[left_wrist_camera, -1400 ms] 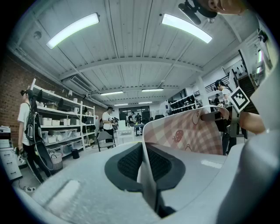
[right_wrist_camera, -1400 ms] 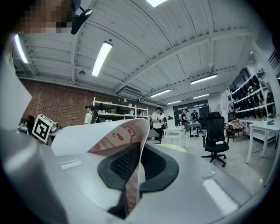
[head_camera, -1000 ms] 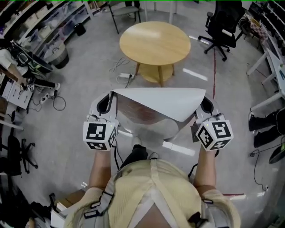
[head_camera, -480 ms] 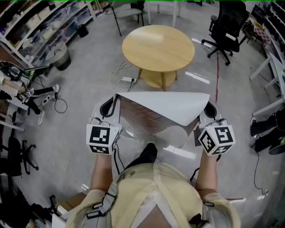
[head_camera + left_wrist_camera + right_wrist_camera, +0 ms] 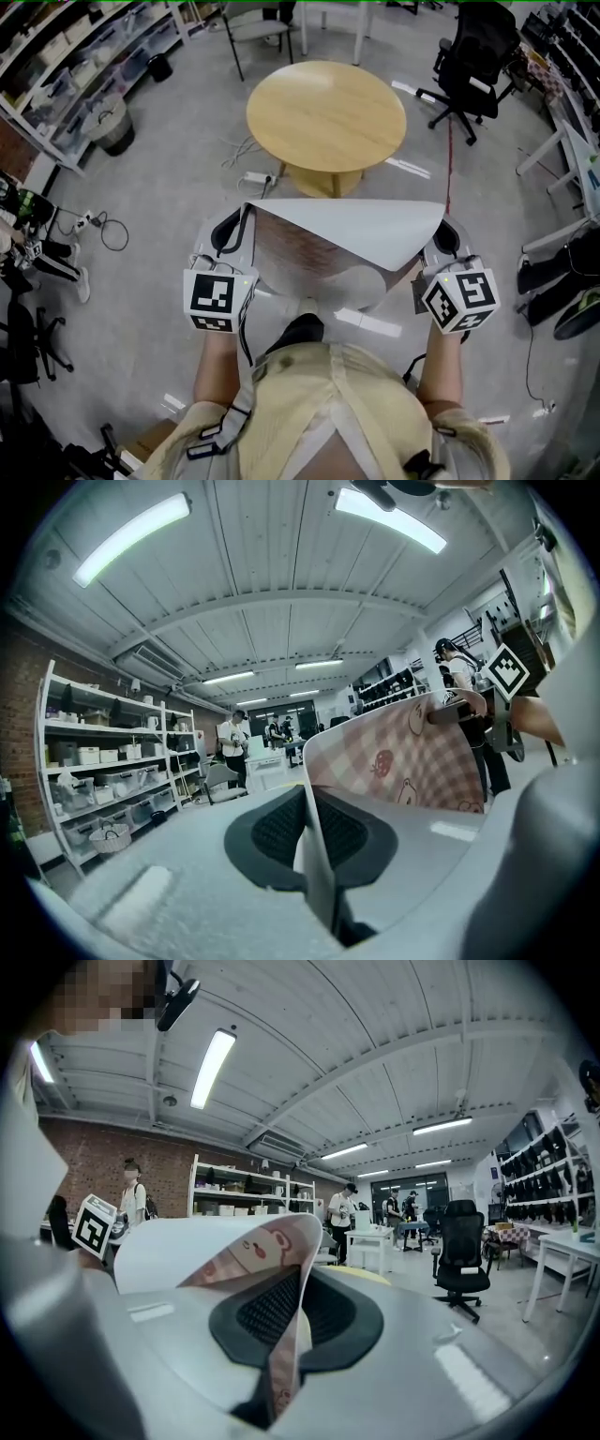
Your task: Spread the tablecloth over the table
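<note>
The tablecloth hangs stretched between my two grippers, its white back up and its pink checked face with strawberries and bears below. My left gripper is shut on the cloth's left corner, the edge pinched between its dark pads. My right gripper is shut on the right corner, where the printed edge runs between its pads. The round wooden table stands bare on its pedestal just beyond the cloth's far edge.
A black office chair stands right of the table, a grey chair behind it. A power strip and cables lie on the floor at the table's left foot. Shelving lines the left; several people stand far off.
Both grippers have carried the stretched cloth forward toward the round table, which now lies closer to the cloth's far edge. The grip on both corners is unchanged.
</note>
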The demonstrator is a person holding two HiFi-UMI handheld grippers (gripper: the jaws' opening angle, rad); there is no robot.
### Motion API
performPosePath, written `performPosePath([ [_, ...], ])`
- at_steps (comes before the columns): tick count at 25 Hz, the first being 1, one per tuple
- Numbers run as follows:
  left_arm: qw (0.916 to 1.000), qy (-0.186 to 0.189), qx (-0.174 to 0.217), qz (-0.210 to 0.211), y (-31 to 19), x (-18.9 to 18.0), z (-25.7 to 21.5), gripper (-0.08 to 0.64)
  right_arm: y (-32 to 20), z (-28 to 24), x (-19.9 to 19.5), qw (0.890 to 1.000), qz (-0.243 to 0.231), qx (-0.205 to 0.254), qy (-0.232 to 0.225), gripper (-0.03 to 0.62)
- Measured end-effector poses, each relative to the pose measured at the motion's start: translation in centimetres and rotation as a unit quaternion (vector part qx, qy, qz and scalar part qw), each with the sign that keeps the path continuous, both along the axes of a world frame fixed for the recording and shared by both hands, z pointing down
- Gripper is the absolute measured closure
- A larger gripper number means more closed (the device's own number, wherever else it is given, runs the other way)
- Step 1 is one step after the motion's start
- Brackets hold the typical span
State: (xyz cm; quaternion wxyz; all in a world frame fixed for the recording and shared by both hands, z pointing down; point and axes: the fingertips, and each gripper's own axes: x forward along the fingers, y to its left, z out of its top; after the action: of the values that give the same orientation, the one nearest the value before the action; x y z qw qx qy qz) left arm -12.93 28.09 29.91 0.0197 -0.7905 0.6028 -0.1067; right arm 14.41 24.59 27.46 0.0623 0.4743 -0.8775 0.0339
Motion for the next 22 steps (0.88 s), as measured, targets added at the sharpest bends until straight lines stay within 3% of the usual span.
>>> performPosePath([
  [8, 0.9999, -0.002, 0.012, 0.003, -4.7, -1.0, 0.0, 0.555, -5.0, -0.3, -0.9, 1.0, 0.004, 0.002, 0.02, 0.581],
  [14, 0.999, -0.02, 0.034, 0.019, -8.3, -1.5, -2.7, 0.554, -9.0, -2.9, -1.6, 0.999, 0.018, 0.02, 0.029, 0.581],
  [22, 0.9935, -0.067, 0.079, 0.047, -12.9, -1.2, -8.6, 0.554, -13.2, -9.4, -1.7, 0.994, 0.017, 0.1, 0.049, 0.58],
])
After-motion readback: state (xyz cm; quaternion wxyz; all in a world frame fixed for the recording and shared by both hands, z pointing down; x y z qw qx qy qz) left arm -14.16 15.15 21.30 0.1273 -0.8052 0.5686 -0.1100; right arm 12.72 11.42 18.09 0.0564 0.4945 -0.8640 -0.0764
